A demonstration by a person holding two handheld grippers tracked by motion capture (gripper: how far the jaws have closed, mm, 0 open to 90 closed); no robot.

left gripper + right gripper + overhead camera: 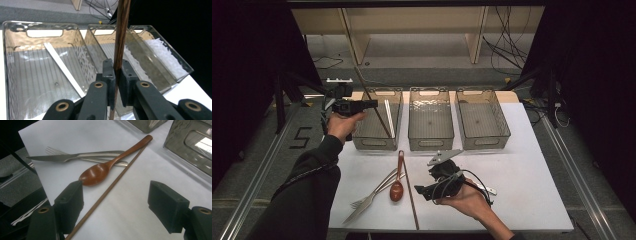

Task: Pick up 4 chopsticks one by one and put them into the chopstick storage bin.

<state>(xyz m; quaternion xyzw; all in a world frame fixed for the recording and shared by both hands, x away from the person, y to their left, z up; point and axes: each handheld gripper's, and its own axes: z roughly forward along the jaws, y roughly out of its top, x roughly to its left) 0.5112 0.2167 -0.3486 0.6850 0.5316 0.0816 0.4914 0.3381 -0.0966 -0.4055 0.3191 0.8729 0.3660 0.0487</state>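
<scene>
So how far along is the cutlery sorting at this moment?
Early. One white chopstick already lies in the left bin. The left tool is shut on a dark wooden chopstick over that bin. Left on the table: its twin chopstick, the wooden spoon, knife and fork. The right tool waits open.

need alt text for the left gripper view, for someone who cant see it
The left claw is shut on a dark wooden chopstick that stands nearly upright between its black jaws. Behind it, three clear plastic bins sit side by side on a white table, and the left bin holds a white chopstick lying aslant on its floor.
</scene>
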